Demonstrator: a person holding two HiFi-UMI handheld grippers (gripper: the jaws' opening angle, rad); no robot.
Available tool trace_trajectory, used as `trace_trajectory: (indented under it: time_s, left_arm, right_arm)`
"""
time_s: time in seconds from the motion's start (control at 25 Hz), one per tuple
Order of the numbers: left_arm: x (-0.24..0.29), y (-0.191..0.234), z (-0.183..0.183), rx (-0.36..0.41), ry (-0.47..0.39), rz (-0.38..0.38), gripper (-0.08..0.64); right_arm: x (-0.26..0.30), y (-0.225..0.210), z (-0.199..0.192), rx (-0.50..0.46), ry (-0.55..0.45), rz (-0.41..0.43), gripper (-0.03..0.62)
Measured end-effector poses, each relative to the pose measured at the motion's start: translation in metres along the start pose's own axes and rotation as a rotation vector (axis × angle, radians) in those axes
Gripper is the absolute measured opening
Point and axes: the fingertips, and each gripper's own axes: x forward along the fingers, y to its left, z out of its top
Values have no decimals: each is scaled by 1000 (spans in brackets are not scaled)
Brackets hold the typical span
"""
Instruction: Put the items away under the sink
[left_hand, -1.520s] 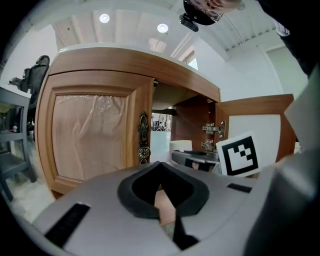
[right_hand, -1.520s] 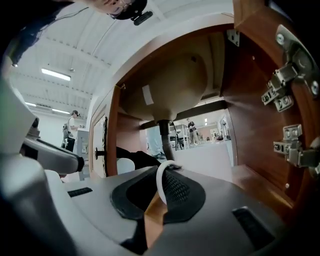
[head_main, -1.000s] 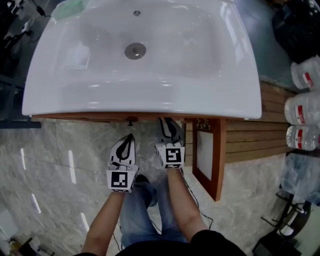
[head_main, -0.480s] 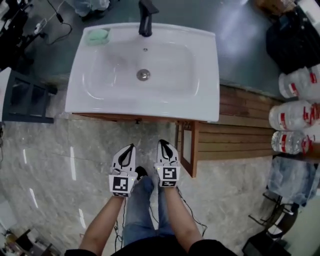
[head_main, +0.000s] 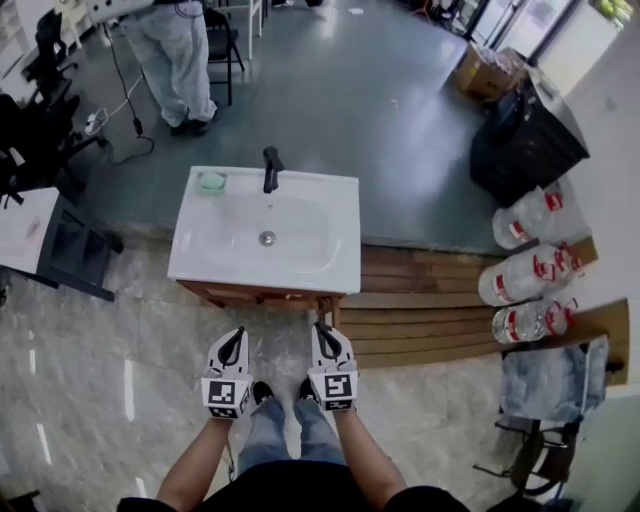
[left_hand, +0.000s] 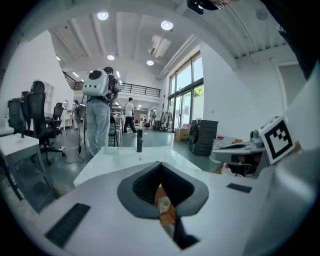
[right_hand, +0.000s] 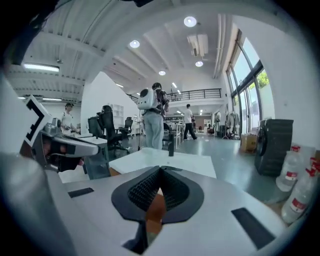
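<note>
Sink (head_main: 340, 255): white, on a wood cabinet (head_main: 250, 295), just far of both grippers, mid-scene. A second ago it filled the head view; now it reads small, with its whole top showing. Black tap (head_main: 270, 168) at far rim, green pad (head_main: 211, 181) left of the tap. Left gripper (head_main: 237, 335) and right gripper (head_main: 321, 330) are side by side near the cabinet, both clenched on nothing. Water jugs (head_main: 525, 270) on the right have red labels, print unreadable.

Glossy white sink (head_main: 340, 232) on wooden cabinet (head_main: 250, 295); polished, seemingly marble floor (head_main: 100, 350).
</note>
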Motion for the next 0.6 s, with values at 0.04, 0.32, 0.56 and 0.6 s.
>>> trace_trajectory:
  time_s: [0.04,0.32,0.56,0.6]
  left_arm:
    - [-5,-2,17,13,-23,0,6]
    - [-46,-24,122,20,-206,12,6]
    - [-89,-50,162,17,-244,35,6]
    - [-94,-55,171,21,-255,27,6]
  right_arm:
    - [-10,-1,26,6,-36,0,11]
    - [-84,11,129,-99,-235,95,11]
    - [-148,-7,158,0,-240,37,11]
    - [-155,-14,163,5,-249,16,11]
